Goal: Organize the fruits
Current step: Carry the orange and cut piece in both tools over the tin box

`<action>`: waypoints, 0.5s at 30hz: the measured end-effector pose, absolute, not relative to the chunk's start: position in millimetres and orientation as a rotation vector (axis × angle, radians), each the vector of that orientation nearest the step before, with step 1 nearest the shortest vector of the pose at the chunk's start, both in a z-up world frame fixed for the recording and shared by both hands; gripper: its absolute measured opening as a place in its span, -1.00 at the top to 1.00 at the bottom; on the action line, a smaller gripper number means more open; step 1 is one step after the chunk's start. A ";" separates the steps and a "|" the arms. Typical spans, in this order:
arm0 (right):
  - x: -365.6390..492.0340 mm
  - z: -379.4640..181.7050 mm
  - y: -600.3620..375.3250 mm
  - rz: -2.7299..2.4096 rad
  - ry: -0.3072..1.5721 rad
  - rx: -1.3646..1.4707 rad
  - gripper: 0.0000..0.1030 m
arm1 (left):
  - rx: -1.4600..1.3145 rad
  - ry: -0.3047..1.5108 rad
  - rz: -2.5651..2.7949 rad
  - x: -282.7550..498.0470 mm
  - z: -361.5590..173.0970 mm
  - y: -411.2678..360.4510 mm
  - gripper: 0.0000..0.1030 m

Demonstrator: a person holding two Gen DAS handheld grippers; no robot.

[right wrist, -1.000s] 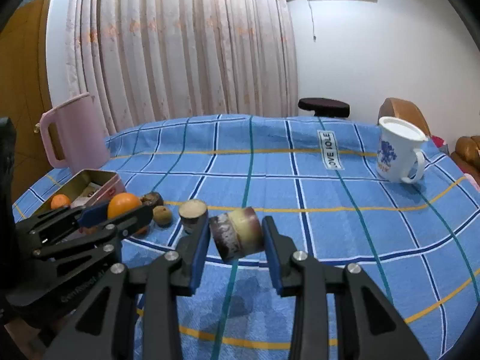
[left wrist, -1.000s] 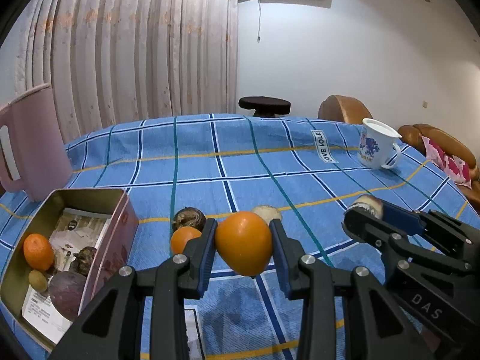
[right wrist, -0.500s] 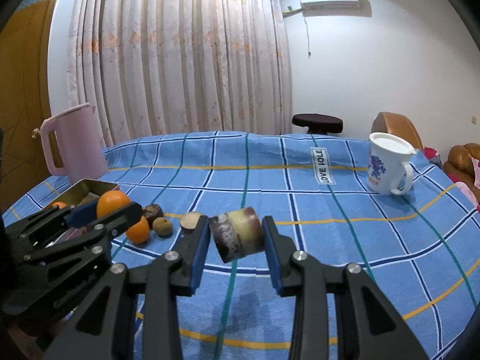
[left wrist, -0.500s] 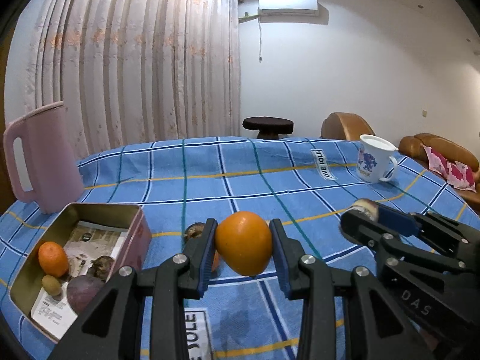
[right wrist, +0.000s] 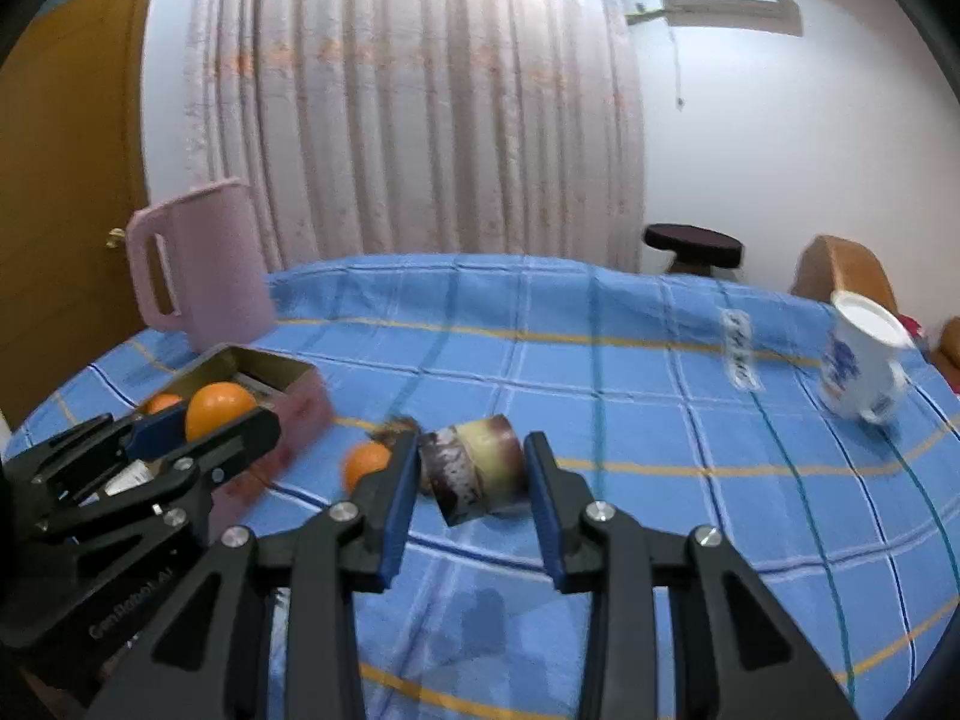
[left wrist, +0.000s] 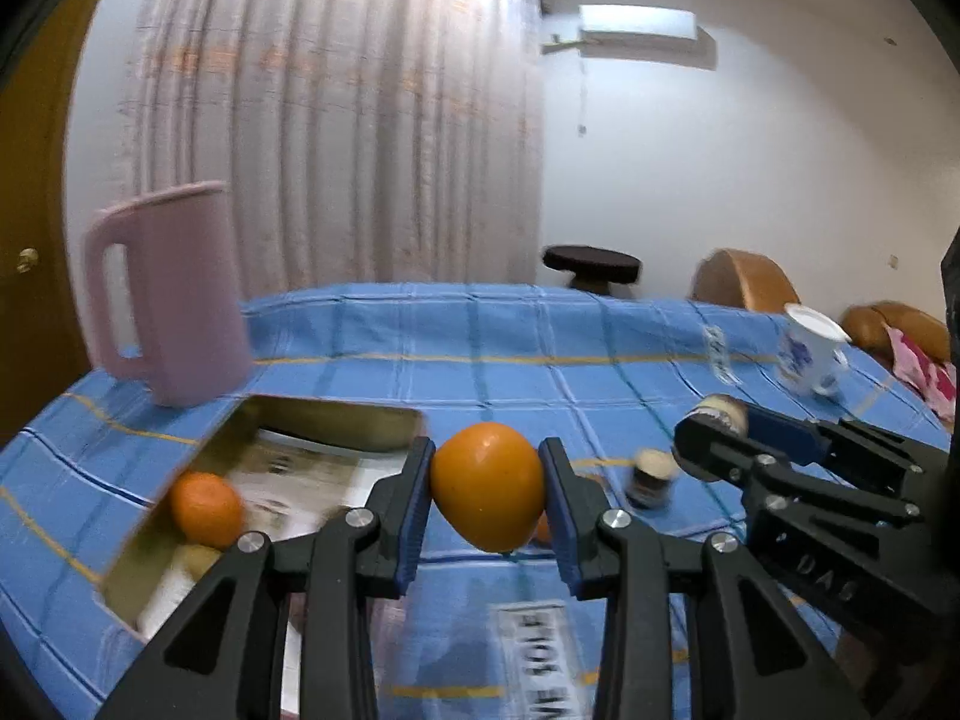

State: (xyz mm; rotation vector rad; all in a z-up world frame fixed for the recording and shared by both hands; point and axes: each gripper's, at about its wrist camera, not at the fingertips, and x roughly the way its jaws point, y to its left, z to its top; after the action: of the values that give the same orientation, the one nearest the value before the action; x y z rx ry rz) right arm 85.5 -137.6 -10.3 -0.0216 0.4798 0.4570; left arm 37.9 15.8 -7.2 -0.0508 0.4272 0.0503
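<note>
My left gripper (left wrist: 487, 495) is shut on a large orange (left wrist: 487, 486) and holds it above the cloth, just right of the open metal tin (left wrist: 336, 420). The tin holds a small orange (left wrist: 205, 509) and paper. My right gripper (right wrist: 471, 474) is shut on a purple-and-cream cut fruit piece (right wrist: 474, 468) held above the table; it also shows in the left wrist view (left wrist: 717, 417). A small orange (right wrist: 366, 462) and a similar cut piece (left wrist: 651, 477) lie on the cloth. The left gripper with its orange (right wrist: 219, 402) shows at the left of the right wrist view.
A pink pitcher (left wrist: 168, 294) stands behind the tin at the table's far left. A white and blue mug (right wrist: 864, 360) stands at the right. The blue checked tablecloth (right wrist: 600, 372) covers the table. Chairs and a stool stand beyond the far edge.
Both grippers have swung left toward the tin, still holding their fruits. The tin and pitcher now sit closer to the middle of both views.
</note>
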 end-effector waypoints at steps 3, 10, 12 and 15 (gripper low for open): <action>88.1 2.6 -113.8 0.515 0.468 -0.033 0.26 | -0.052 0.425 0.108 36.2 -1.2 38.4 0.28; 91.0 15.6 -60.4 0.617 0.452 -0.068 0.26 | -0.066 0.472 0.206 34.5 -5.9 85.0 0.28; 92.5 14.1 -44.8 0.646 0.459 -0.073 0.26 | -0.077 0.490 0.232 33.1 -10.3 98.4 0.28; 96.6 7.9 -24.7 0.688 0.489 -0.071 0.26 | -0.081 0.512 0.254 33.1 -16.2 112.2 0.28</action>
State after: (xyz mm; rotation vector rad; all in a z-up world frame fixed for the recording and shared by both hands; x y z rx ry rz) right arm 96.6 -24.7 7.9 -0.0712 0.4885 0.6879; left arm 33.1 112.2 -16.2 -0.0807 0.5124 0.2544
